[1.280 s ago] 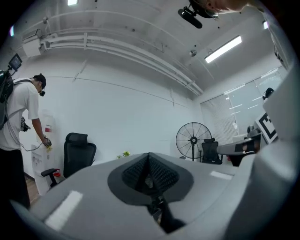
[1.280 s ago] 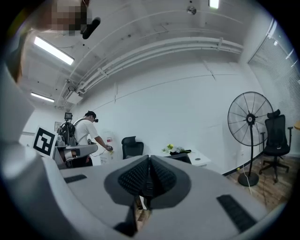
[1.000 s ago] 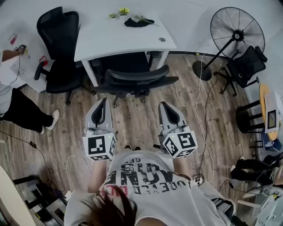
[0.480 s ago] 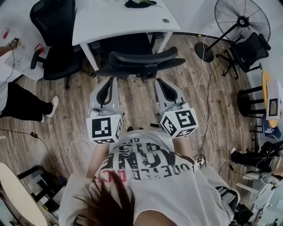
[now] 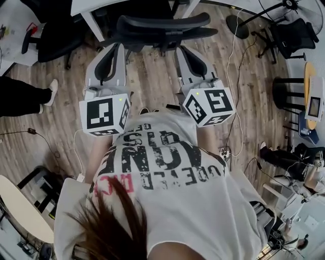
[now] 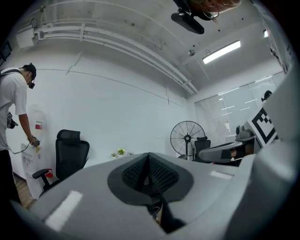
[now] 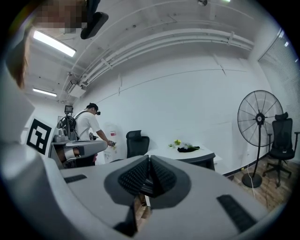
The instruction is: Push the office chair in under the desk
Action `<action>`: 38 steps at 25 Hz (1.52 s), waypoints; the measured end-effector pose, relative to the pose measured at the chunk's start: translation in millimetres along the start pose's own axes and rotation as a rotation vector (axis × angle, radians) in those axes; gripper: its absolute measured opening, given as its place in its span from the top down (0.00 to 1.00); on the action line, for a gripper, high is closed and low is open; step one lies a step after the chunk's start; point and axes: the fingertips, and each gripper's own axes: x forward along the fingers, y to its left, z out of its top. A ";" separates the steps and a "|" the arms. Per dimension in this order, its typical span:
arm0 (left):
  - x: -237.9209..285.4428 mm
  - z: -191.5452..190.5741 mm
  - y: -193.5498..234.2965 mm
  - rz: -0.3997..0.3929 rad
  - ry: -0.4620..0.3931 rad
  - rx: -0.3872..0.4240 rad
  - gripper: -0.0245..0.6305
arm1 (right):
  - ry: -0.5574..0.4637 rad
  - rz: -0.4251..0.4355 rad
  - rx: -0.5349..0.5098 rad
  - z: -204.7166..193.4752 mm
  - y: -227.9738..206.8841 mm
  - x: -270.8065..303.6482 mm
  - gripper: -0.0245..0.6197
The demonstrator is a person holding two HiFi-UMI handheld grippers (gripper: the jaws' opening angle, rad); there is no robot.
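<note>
The black office chair (image 5: 161, 26) stands at the top of the head view, its curved back toward me and its seat under the white desk (image 5: 86, 7). My left gripper (image 5: 118, 47) is shut and empty, its tip at the left end of the chair back. My right gripper (image 5: 181, 50) is also shut and empty, its tip just below the right part of the back. Whether either tip touches the chair I cannot tell. In the left gripper view the shut jaws (image 6: 149, 157) hide the chair. In the right gripper view the jaws (image 7: 149, 160) hide it too, and the desk (image 7: 197, 154) shows beyond.
A second black chair (image 5: 51, 35) stands left of the desk, next to a person's leg (image 5: 23, 99). A floor fan's base (image 5: 237, 25) and another chair (image 5: 297, 35) are at the right, with cables (image 5: 234, 122) on the wooden floor. A person (image 7: 89, 124) stands by the far wall.
Both grippers have moved forward up to the chair back. The chair and desk have slid toward the top of the head view, and more of the seat is under the desk.
</note>
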 end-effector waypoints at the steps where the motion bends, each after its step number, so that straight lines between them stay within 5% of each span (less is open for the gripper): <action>1: 1.1 -0.1 0.1 -0.001 0.000 0.001 0.94 | 0.004 0.001 -0.003 -0.9 0.2 0.9 0.93; 38: 9.3 3.2 -18.8 -0.023 -0.027 0.004 0.94 | 0.016 0.012 -0.033 -3.9 -10.8 -0.8 0.93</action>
